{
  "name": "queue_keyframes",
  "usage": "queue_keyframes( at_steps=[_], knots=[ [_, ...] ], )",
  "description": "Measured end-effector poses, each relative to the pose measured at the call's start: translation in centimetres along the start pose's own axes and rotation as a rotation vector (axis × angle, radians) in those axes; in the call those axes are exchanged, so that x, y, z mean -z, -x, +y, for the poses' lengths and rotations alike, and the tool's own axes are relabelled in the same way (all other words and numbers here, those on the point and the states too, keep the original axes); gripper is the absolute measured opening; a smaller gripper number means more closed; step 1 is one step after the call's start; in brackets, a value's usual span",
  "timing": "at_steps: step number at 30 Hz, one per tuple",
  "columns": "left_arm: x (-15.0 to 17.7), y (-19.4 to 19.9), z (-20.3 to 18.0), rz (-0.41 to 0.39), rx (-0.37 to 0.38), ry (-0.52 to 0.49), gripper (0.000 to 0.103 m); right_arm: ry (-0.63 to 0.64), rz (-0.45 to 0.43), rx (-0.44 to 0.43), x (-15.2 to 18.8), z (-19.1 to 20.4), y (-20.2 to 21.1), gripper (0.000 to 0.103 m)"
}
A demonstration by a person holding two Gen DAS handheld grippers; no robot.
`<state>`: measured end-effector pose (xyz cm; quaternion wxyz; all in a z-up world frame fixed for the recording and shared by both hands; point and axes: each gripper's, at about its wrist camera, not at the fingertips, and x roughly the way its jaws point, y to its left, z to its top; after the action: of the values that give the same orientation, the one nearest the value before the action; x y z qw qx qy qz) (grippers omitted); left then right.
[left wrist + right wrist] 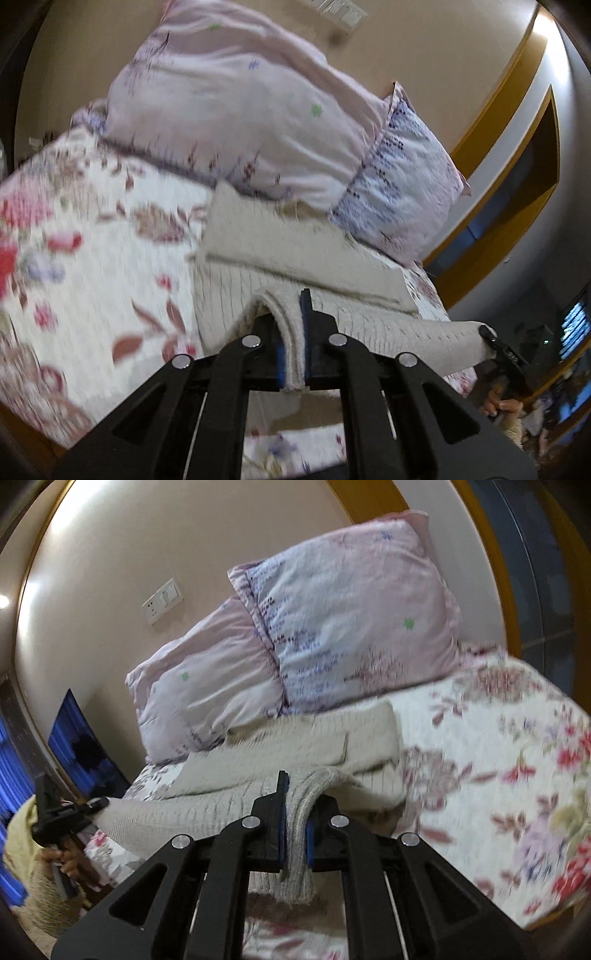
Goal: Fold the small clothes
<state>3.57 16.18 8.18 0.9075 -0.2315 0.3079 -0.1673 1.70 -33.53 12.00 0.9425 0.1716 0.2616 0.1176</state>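
A cream knitted garment (pixel 295 251) lies partly folded on the floral bedspread (pixel 92 240), near the pillows. My left gripper (pixel 293 332) is shut on one edge of the garment and lifts it off the bed. My right gripper (pixel 295 819) is shut on the other edge of the same garment (pixel 295 738). The cloth stretches between the two grippers. The right gripper also shows at the right of the left wrist view (pixel 495 341), and the left gripper at the left of the right wrist view (pixel 74 812).
Two pink patterned pillows (pixel 240 110) (pixel 351 609) lean against the beige wall at the head of the bed. A wall socket and switch (pixel 162 600) sit above. The bed's edge drops off by a wood-framed window (pixel 517 184).
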Motion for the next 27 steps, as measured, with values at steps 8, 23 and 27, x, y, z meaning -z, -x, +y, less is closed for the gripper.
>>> queue_keyframes(
  at_steps=[8, 23, 27],
  knots=[
    [-4.6, -2.8, -2.3, -0.074, -0.085, -0.095, 0.006, 0.091, -0.063, 0.081, -3.1, 1.1, -2.8, 0.007],
    [-10.8, -16.4, 1.2, -0.022, -0.168, -0.011, 0.006, -0.028, 0.075, 0.167, -6.6, -5.2, -16.6, 0.007],
    [-9.9, -19.9, 3.7, 0.048, -0.181, 0.063, 0.006, -0.114, 0.164, 0.174, -5.4, -7.9, -19.6, 0.007]
  ],
)
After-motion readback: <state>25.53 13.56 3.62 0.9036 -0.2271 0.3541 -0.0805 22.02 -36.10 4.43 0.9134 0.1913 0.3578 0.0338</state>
